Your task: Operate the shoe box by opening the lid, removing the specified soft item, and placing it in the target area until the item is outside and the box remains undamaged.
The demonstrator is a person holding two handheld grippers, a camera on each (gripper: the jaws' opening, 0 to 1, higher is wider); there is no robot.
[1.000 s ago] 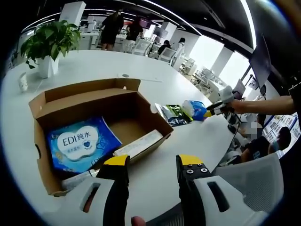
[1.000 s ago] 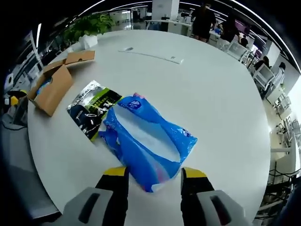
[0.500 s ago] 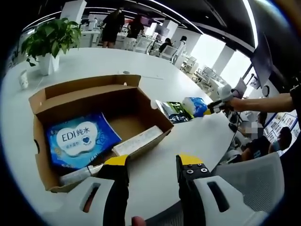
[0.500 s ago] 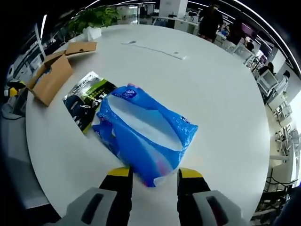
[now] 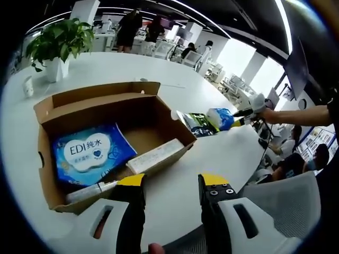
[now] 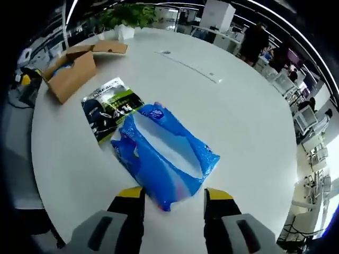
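Moved: right hand-held gripper [image 6: 170,197] has drawn back a little; blue tissue pack [image 6: 165,157] now lies flat on the white surface [image 6: 249,121].
Pack axis: long, from 5 toward 11 o'clock, near end between spread jaws.
Box: shoe box [image 5: 114,138] open, undamaged.
Left hand-held gripper [image 5: 170,181]: spread, empty, farther off.

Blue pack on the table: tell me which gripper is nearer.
Right. The right gripper has the blue pack right at its jaws; the left gripper sits by the box, across the table.
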